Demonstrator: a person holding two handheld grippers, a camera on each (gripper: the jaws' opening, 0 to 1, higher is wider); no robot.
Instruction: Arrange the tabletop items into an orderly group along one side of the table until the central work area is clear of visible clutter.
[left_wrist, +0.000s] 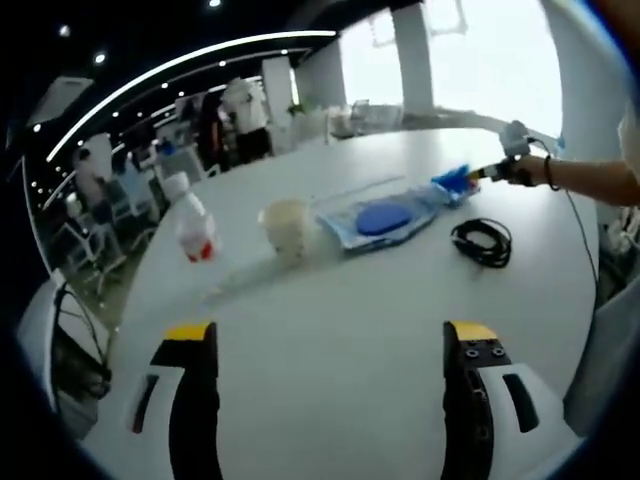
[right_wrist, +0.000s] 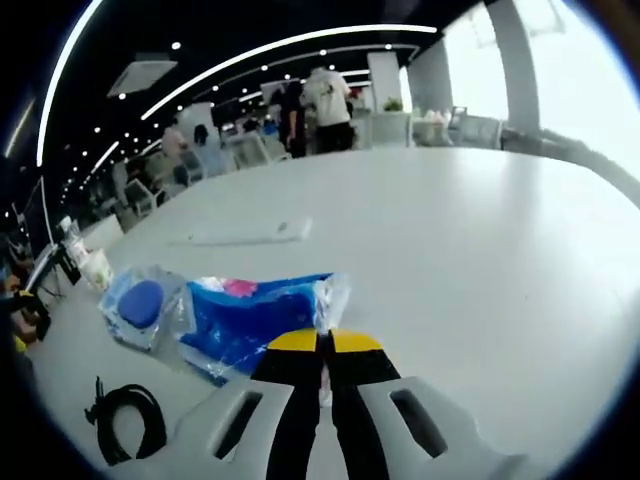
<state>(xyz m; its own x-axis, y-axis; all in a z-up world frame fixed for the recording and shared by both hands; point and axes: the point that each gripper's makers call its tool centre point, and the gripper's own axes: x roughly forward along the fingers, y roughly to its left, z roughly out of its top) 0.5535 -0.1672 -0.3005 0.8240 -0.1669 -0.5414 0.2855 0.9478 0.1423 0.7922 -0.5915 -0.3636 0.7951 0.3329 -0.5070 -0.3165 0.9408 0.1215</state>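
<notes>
Near the bottom of the left gripper view, my left gripper (left_wrist: 330, 335) is open above bare white table (left_wrist: 330, 400), holding nothing. Beyond it lie a clear bottle with a red label (left_wrist: 195, 232), a cream cup (left_wrist: 287, 228), a clear bag with a blue disc (left_wrist: 385, 218) and a coiled black cable (left_wrist: 483, 241). My right gripper (right_wrist: 322, 342) is shut on the plastic edge of a blue packet (right_wrist: 255, 318). The same gripper (left_wrist: 503, 168), held by a hand, shows at the far right of the left gripper view, pinching the packet (left_wrist: 455, 182). The disc bag (right_wrist: 140, 305) and cable (right_wrist: 125, 415) lie left of the packet.
A flat white strip (right_wrist: 245, 235) lies further out on the round white table (right_wrist: 480, 260). The cup (right_wrist: 97, 268) stands near the table's left edge. Chairs and several people (right_wrist: 320, 95) stand beyond the far rim. The person's forearm (left_wrist: 600, 180) reaches in from the right.
</notes>
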